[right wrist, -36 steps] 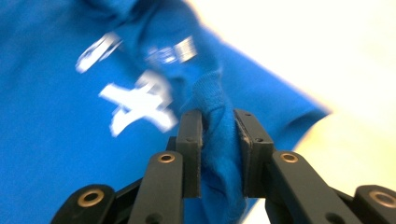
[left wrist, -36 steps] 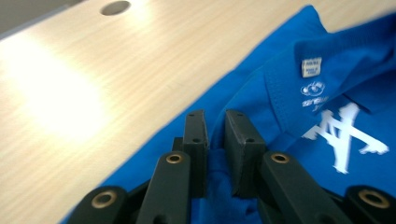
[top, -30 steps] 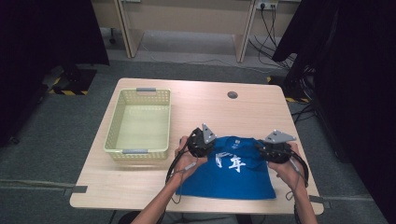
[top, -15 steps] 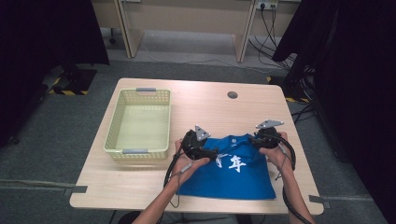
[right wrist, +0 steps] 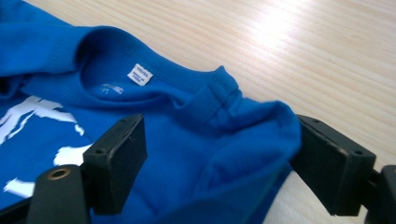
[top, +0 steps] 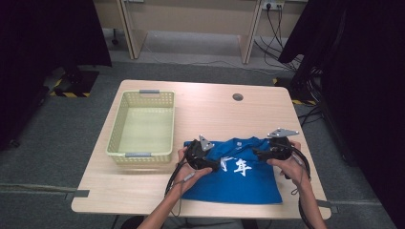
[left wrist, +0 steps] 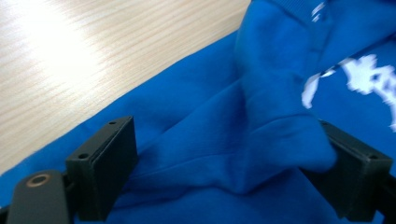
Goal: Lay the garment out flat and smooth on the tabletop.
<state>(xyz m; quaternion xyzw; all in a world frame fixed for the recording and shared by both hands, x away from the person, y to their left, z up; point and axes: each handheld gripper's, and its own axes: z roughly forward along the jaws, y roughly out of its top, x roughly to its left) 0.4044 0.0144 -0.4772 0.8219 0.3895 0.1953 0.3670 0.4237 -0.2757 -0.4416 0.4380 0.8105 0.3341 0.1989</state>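
Observation:
A blue T-shirt with white print lies flat on the front right of the wooden table, collar away from the person. My left gripper rests on the shirt's left shoulder area. Its jaws have just been opening and stand wide, with a loose fold of blue cloth lying between them. My right gripper sits at the right shoulder, near the collar. Its jaws have also just been opening, and a bunched fold lies between the spread pads. The collar label faces up.
An empty pale green basket with grey handles stands on the table's left half. A round cable hole is near the far edge. Bare wood lies beyond the shirt. Dark curtains hang on both sides of the room.
Both grippers moved inward and down onto the shirt, carrying its shoulders toward the middle. Both pairs of jaws opened and released the cloth.

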